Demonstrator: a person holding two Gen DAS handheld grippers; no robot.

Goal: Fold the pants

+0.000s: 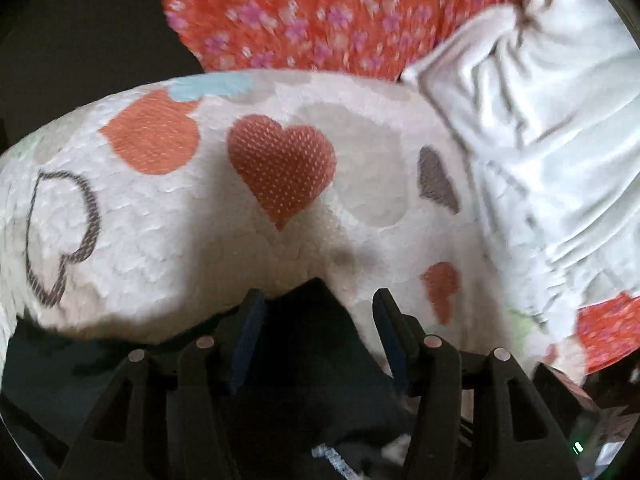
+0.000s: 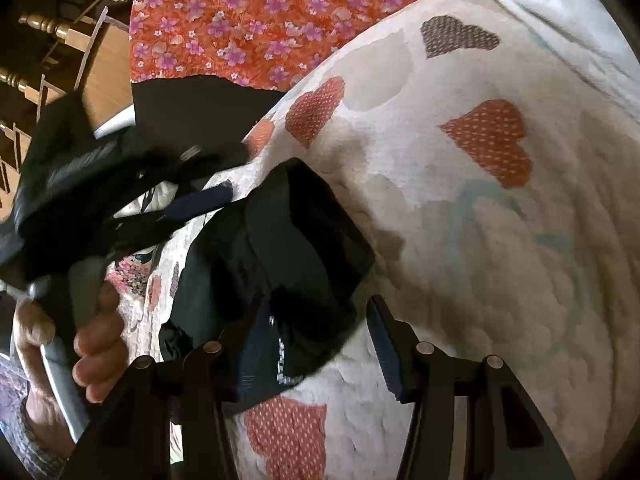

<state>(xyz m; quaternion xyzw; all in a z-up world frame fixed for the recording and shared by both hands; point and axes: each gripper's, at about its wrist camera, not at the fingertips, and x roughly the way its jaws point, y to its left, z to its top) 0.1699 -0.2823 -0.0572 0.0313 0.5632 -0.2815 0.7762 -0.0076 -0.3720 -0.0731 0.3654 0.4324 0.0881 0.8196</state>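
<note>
The black pants [image 2: 288, 240] lie bunched in a small folded bundle on a white blanket with hearts [image 2: 480, 260]. My right gripper [image 2: 316, 308] is open just in front of the bundle, and the near edge of the cloth drapes over its left finger [image 2: 256, 356]. My left gripper [image 2: 208, 178] hovers at the bundle's far left side, held by a hand [image 2: 96, 340]. In the left wrist view the left gripper [image 1: 318, 298] is open. A peak of the black pants [image 1: 304, 344] sits low between its fingers, and the pads do not press on it.
An orange floral sheet [image 1: 320, 12] [image 2: 260, 20] lies beyond the blanket [image 1: 180, 248]. A rumpled white garment [image 1: 560, 128] rests on the blanket's right side. Wooden turned posts and a board [image 2: 60, 40] stand past the bed's far left edge.
</note>
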